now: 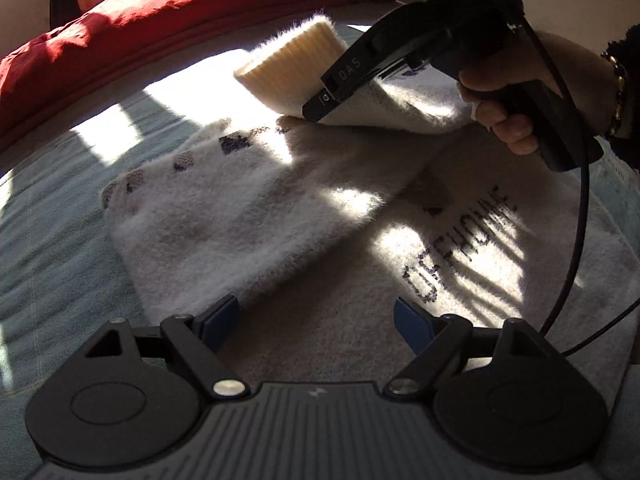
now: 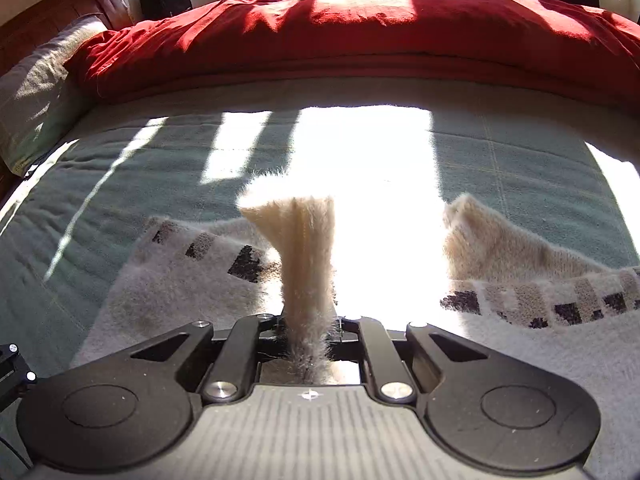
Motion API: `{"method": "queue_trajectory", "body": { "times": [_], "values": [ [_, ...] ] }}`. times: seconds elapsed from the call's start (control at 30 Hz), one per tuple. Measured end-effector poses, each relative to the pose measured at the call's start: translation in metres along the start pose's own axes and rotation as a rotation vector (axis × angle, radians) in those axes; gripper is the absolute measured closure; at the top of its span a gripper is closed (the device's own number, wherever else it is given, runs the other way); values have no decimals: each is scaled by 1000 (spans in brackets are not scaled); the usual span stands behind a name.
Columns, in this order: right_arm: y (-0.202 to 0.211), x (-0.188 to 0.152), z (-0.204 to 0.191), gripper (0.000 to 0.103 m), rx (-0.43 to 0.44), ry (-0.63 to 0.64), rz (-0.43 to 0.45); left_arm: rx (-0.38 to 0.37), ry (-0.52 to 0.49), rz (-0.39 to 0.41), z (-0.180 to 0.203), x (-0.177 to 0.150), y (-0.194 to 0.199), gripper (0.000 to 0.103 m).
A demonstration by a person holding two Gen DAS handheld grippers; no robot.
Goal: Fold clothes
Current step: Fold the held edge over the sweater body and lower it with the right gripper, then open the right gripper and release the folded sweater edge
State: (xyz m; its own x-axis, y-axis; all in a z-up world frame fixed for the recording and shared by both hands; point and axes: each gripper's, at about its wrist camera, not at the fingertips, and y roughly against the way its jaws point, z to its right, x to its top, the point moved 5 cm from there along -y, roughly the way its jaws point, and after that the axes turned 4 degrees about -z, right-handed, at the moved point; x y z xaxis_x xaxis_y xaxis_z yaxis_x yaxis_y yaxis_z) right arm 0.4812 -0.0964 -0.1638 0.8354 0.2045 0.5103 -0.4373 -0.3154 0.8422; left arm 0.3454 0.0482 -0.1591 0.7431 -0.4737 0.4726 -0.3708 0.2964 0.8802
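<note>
So the sweater [image 1: 280, 208] is lying flat on the bed [image 1: 48, 248], a fuzzy cream knit with dark blocks along one band and some lettering on the body. One sleeve is already laid across the body at a diagonal.

Right tongs [image 2: 308, 336] are clamped on the ribbed cuff [image 2: 296, 232] of the other sleeve and holding it up off the sweater, cuff fanning out past the tips. Left tongs [image 1: 316, 320] are spread wide with nothing in them, hovering low over the near edge of the knit.

Handling-wise: this looks light, very soft and floppy, so whatever isn't pinched will just droop and drag. The fluff probably gives decent grip, not slippery, but it's stretchy, so I'd guess a hard pull warps the shape. Best holds look like the cuff ribbing (thicker, firmer) and the hem or shoulder corners. A pinch mid-panel would likely just bunch up.

Room: plenty of bare bed to the left and beyond the sweater, up to the red duvet [image 2: 360, 32] piled along the far side, well apart from the knit. A pillow [image 2: 36, 92] sits off at the far left corner. The right tool's cable [image 1: 576, 220] hangs over the right part of the sweater, so that could snag on a fold. Harsh sun patch washes out the middle, hard to read edges there.
</note>
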Motion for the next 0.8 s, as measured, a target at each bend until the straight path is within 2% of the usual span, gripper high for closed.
{"method": "queue_trajectory", "body": {
  "times": [0.17,0.27,0.33,0.43,0.6,0.8],
  "values": [
    [-13,-8,-3,86,-15,28,-34,5,-1,-1,0,0,0,18],
    [-13,-8,-5,76,1,30,-42,7,-3,-4,1,0,0,18],
    [-12,-8,-9,65,17,44,-47,13,-4,-5,0,-1,1,18],
    [-8,-10,-14,56,53,64,-56,21,-3,-13,1,-3,1,18],
    [12,-14,-16,54,160,47,-59,34,-9,-22,4,-4,4,18],
    [51,-17,1,51,198,16,-16,57,-25,-22,11,7,8,18]
  ]
}}
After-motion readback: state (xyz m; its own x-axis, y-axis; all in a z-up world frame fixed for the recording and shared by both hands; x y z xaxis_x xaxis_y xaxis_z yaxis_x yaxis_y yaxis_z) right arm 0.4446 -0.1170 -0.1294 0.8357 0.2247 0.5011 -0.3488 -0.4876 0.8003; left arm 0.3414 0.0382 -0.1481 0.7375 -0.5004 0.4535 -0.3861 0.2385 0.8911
